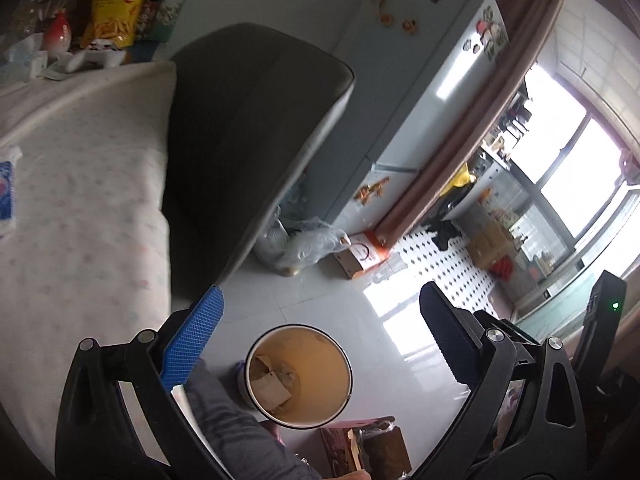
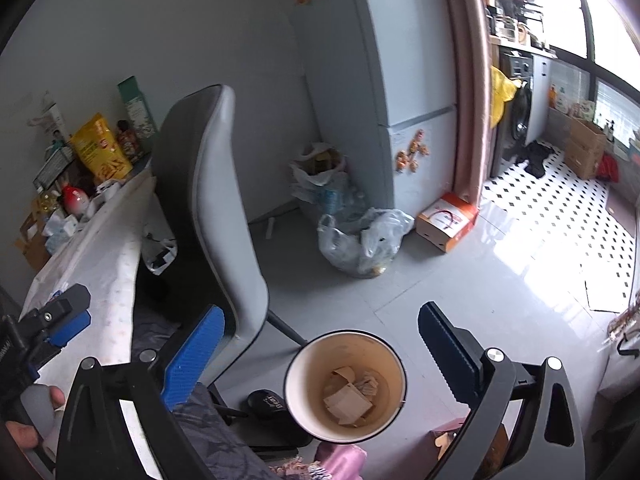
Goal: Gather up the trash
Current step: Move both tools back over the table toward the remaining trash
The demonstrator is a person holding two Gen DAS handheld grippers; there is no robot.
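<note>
Both grippers hang above the bin (image 2: 346,384), which stands on the floor (image 2: 460,280) right of the chair (image 2: 224,208), paper scraps (image 2: 348,398) at its bottom. The left gripper (image 1: 320,344) and the right gripper (image 2: 320,344) are spread wide, grasping nothing.

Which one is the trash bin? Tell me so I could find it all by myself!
Find the big grey chair at the white table. On the floor just beside its legs stands the trash bin, a round open can. Unlike the clear plastic bags by the fridge, it has a tan inside with crumpled paper scraps at the bottom.
</note>
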